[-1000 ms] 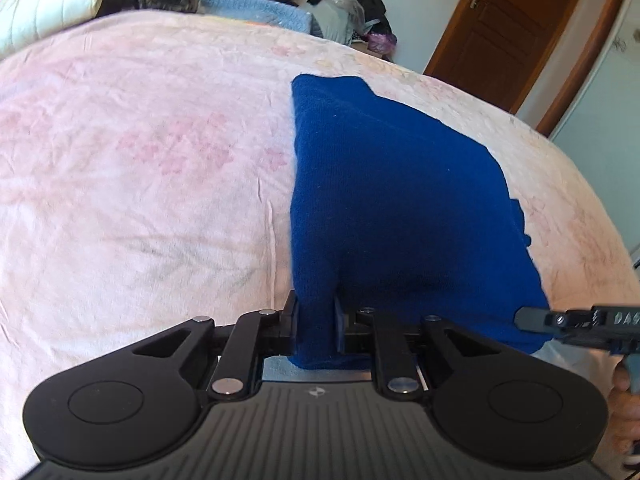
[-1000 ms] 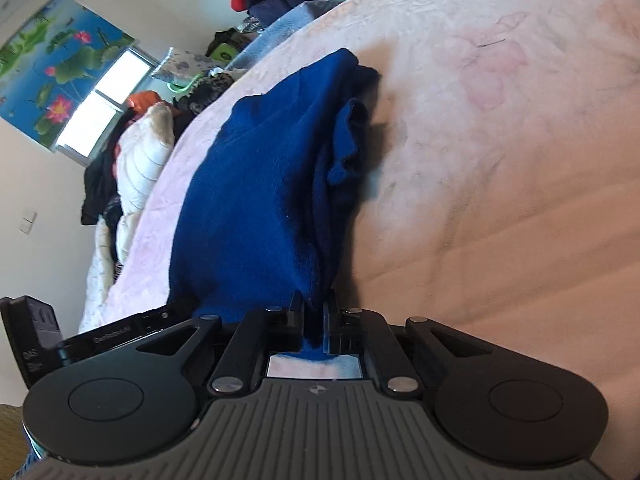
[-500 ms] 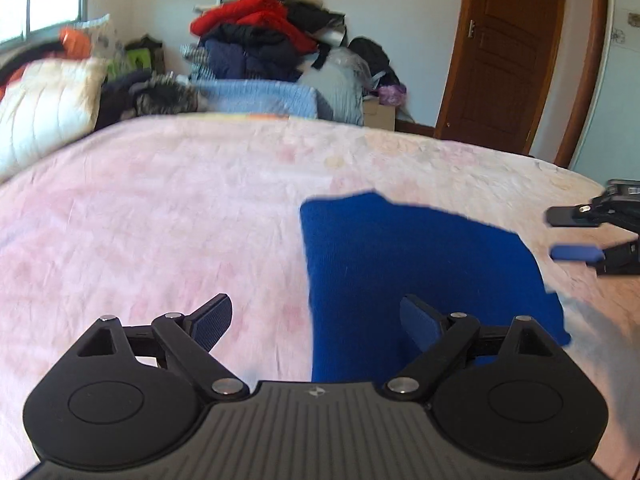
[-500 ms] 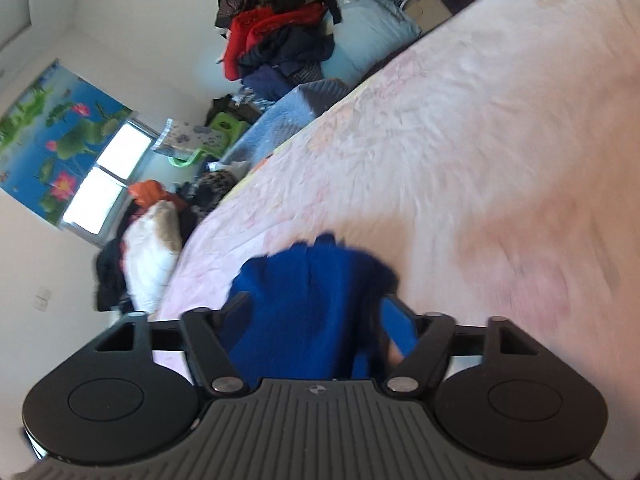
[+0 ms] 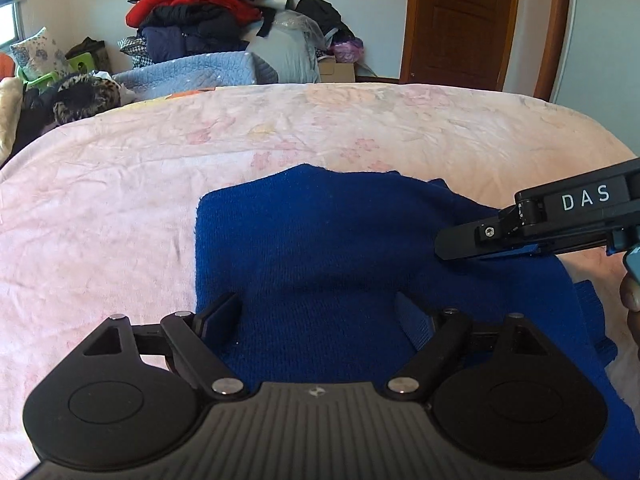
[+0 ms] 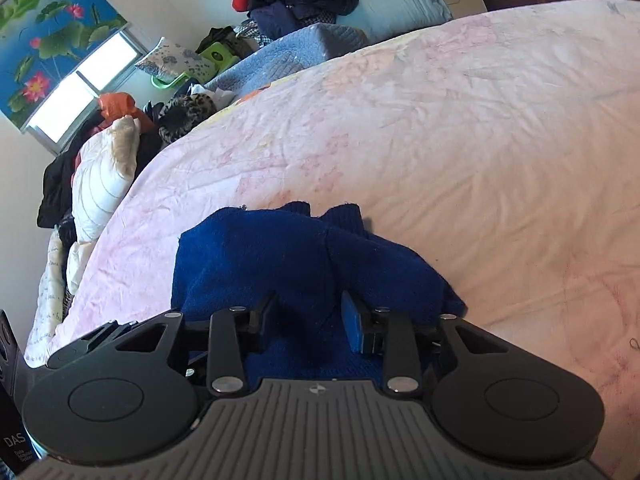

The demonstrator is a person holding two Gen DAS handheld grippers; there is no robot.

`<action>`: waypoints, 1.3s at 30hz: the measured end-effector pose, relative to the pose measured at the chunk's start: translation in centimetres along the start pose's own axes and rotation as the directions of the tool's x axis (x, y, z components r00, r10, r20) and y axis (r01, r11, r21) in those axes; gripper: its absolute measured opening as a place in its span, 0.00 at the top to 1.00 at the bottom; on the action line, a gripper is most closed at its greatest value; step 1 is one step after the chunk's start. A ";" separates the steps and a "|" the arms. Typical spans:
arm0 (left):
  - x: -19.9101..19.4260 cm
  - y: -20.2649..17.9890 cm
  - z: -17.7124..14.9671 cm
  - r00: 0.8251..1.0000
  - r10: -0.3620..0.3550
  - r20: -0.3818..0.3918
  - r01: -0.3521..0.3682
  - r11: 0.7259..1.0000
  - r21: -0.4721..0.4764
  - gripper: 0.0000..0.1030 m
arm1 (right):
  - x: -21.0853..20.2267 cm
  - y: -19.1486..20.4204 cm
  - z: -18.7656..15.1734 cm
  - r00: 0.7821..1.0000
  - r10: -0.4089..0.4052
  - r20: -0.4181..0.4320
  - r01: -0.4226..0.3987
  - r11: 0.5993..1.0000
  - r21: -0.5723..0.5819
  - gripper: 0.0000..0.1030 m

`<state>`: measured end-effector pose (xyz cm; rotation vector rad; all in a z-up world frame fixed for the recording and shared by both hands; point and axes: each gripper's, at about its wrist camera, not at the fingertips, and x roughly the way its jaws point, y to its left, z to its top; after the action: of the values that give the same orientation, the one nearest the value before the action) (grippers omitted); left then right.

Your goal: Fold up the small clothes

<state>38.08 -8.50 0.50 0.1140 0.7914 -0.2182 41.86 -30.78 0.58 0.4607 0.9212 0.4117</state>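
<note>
A dark blue knit garment point(image 5: 320, 248) lies folded on the pink bed point(image 5: 120, 184). My left gripper point(image 5: 316, 316) is open, low over the garment's near edge, its fingers apart with nothing between them. My right gripper point(image 6: 310, 320) is open over the garment point(image 6: 280, 256), which is bunched at its far end; its fingers straddle a raised ridge of the cloth without closing on it. The right gripper also shows in the left wrist view point(image 5: 472, 248) at the garment's right side.
A heap of clothes and bedding point(image 5: 200, 28) stands beyond the bed's far edge. A wooden door point(image 5: 460, 20) is at the back right. Pillows and more clothes point(image 6: 100, 168) lie along the bed's left side under a window.
Both grippers were shut on the blue garment's near edge a second ago. They let go and opened. The garment now lies folded over, shorter, and both grippers have come down low over it.
</note>
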 end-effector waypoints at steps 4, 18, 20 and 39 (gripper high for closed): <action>-4.8 0.8 -1.0 0.995 0.021 0.093 -0.019 1.000 -0.024 0.18 | -3.1 0.8 -0.6 0.999 0.013 0.038 -0.015 0.998 0.057 0.56; -9.5 9.0 -12.7 0.823 -0.566 0.052 0.477 0.640 -0.603 0.18 | -11.0 -4.2 -14.1 0.964 0.264 -0.029 -0.241 0.916 0.321 0.31; -9.0 9.5 -12.9 0.801 -0.595 0.057 0.483 0.588 -0.649 0.19 | -10.4 -3.6 -14.3 0.951 0.305 -0.059 -0.267 0.898 0.350 0.32; -9.1 9.4 -10.1 0.866 -0.490 -0.098 0.360 0.749 -0.555 0.90 | -9.8 -2.4 -14.5 0.959 0.280 -0.044 -0.247 0.902 0.355 0.86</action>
<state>27.13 3.87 0.13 -0.5826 1.0909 -0.4249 24.85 -34.98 -1.86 0.9032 1.0318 0.5232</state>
